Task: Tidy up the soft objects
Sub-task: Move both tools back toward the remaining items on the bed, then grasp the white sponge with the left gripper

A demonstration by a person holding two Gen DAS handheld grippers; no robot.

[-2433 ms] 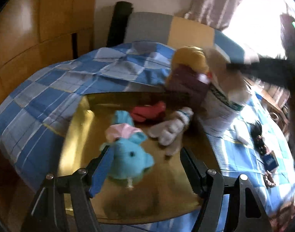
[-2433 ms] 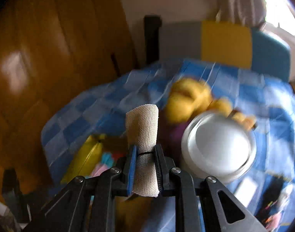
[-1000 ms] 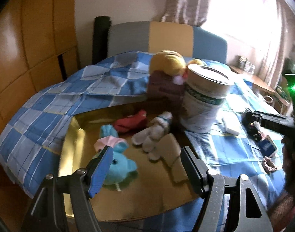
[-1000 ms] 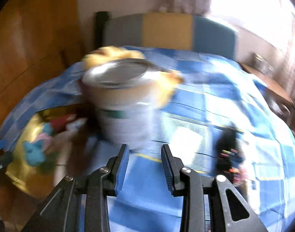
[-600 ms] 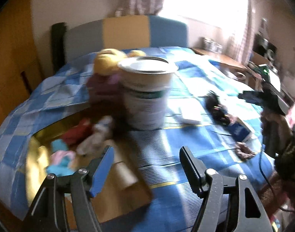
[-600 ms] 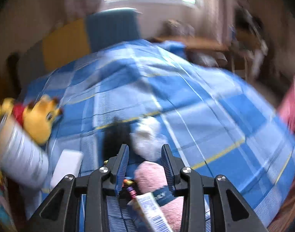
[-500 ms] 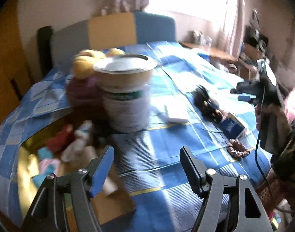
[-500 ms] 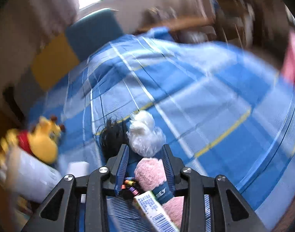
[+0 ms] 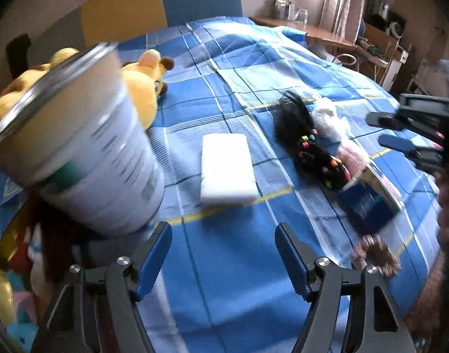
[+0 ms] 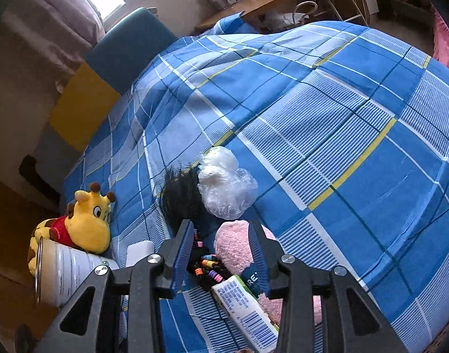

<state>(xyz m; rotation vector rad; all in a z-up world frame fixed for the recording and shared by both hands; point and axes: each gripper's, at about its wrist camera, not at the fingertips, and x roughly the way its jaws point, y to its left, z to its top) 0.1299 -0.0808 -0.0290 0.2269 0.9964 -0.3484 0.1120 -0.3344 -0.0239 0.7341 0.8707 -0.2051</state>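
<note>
My right gripper [image 10: 221,236] is open and empty, just above a pink plush [image 10: 234,245] that lies between a black hair piece with coloured beads [image 10: 183,194] and a clear bag of white fluff [image 10: 224,182]. The same pile shows in the left wrist view, the black hair piece [image 9: 301,138] beside the bag [image 9: 327,117]. My left gripper [image 9: 223,259] is open and empty over the blue checked bedspread [image 9: 224,279]. A yellow giraffe plush [image 10: 86,220] lies behind a white tin [image 9: 77,161]. Small plush toys [image 9: 16,288] lie on a gold tray at far left.
A white sponge block [image 9: 227,167] lies on the bedspread mid-bed. A blue box [image 9: 368,206] and a brown scrunchie [image 9: 374,256] lie near the right edge. A headboard [image 9: 165,3] stands behind, a desk [image 10: 254,0] beyond.
Both grippers swung right, away from the gold tray. The right gripper let go of the beige bandage roll on the tray and moved over the pink plush pile.
</note>
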